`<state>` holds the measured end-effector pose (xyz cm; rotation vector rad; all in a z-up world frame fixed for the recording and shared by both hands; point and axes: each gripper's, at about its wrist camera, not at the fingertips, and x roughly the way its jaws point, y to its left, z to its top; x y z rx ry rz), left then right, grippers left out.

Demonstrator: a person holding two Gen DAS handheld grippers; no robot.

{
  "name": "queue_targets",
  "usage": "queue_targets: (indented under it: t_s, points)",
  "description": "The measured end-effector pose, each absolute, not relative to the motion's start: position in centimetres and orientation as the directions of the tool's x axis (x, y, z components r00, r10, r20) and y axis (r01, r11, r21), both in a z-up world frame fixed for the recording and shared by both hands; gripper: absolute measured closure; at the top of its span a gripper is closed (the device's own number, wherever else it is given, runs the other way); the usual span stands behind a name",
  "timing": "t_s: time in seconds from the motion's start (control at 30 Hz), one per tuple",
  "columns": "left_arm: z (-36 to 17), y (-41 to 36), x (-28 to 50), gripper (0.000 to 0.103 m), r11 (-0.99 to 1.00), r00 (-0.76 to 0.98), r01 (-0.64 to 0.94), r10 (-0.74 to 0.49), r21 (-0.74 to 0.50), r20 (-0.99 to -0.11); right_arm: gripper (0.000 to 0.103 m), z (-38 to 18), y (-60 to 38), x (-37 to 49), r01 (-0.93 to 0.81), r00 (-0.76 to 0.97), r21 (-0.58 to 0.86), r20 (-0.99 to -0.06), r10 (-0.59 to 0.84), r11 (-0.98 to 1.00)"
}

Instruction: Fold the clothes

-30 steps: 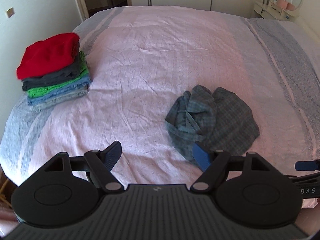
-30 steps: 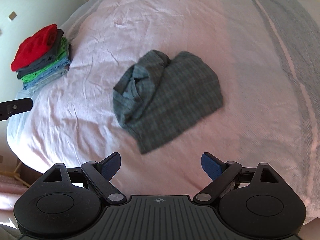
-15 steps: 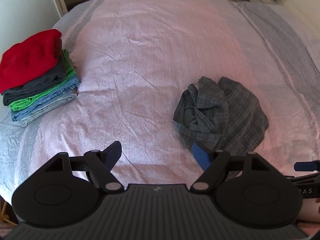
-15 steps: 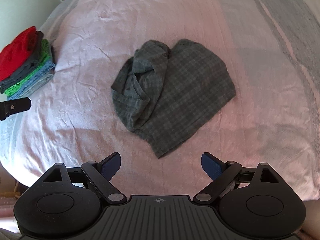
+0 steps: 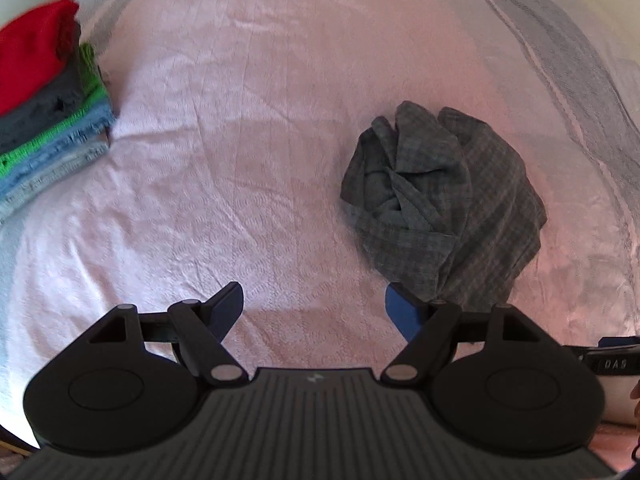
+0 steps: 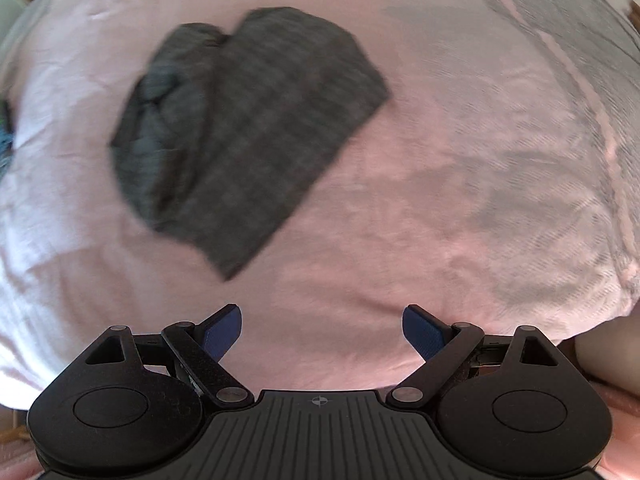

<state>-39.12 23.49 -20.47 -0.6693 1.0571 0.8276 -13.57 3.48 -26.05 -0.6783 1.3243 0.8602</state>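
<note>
Left hand-held gripper (image 5: 314, 308): jaws spread wide, nothing between them, over the pink bed cover (image 5: 240, 128). Crumpled grey plaid shirt (image 5: 440, 204) lies ahead and to its right, near edge just beyond the right fingertip. Stack of folded clothes (image 5: 44, 108) far ahead-left.

Right hand-held gripper (image 6: 322, 328): jaws wide, empty. Shirt ahead and left of it, apart, blurred.
</note>
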Motion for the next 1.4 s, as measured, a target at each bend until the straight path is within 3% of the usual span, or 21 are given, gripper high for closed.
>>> queue_targets:
  t_s: [0.37,0.53,0.77,0.8,0.83,0.87,0.93,0.97,1.13,1.23,1.3,1.4]
  points:
    - [-27.8,29.6,-37.2,0.034,0.467,0.368,-0.851,0.206,-0.239,-0.907,0.013,-30.4,7.3,-1.7,-0.729,0.077,0.155,-0.950,0.304,0.667]
    - [-30.3,33.4,-33.4,0.034,0.443,0.510,-0.806,0.179,-0.393,-0.842,0.013,-32.2,11.0,3.1,-0.705,0.072,0.262,-0.898,0.434,0.659]
    - [-37.1,38.5,-29.6,0.034,0.231,0.634,-0.765,0.099,-0.602,-0.767,0.013,-35.5,15.3,6.5,-0.657,-0.008,0.431,-0.825,0.565,0.619]
    - [-37.9,38.9,-29.1,0.037,0.219,0.637,-0.763,0.092,-0.608,-0.765,0.013,-36.0,15.6,6.5,-0.649,-0.027,0.454,-0.816,0.578,0.611]
    - [-38.7,38.9,-28.6,0.052,0.210,0.625,-0.772,0.083,-0.599,-0.776,0.013,-36.5,15.9,6.5,-0.642,-0.057,0.481,-0.806,0.589,0.597]
    - [-39.2,38.8,-28.4,0.081,0.210,0.631,-0.766,0.069,-0.607,-0.773,0.013,-37.0,16.2,6.5,-0.637,-0.097,0.511,-0.796,0.597,0.577]
    - [-39.4,38.1,-28.3,0.102,0.224,0.648,-0.751,0.067,-0.622,-0.759,0.065,-37.5,16.6,5.9,-0.650,-0.188,0.558,-0.776,0.602,0.516]
    - [-39.2,37.5,-28.4,0.102,0.240,0.659,-0.741,0.079,-0.627,-0.748,0.102,-37.7,16.8,5.6,-0.656,-0.226,0.568,-0.777,0.588,0.498]
    - [-33.1,33.6,-35.4,0.103,0.272,0.650,-0.760,0.308,-0.591,-0.694,0.102,-34.5,12.4,6.1,-0.666,-0.188,0.559,-0.767,0.613,0.494]
    - [-29.5,29.2,-42.9,0.103,0.201,0.587,-0.806,0.393,-0.556,-0.708,0.102,-31.2,6.9,6.7,-0.622,-0.164,0.566,-0.770,0.617,0.541]
    - [-28.7,25.4,-47.4,0.102,0.119,0.514,-0.851,0.387,-0.511,-0.765,0.102,-29.7,3.0,5.8,-0.631,-0.157,0.520,-0.813,0.561,0.576]
    - [-30.0,21.2,-50.9,0.102,0.030,0.357,-0.931,0.272,-0.363,-0.894,0.101,-30.7,-1.3,4.3,-0.627,-0.201,0.414,-0.905,0.376,0.660]
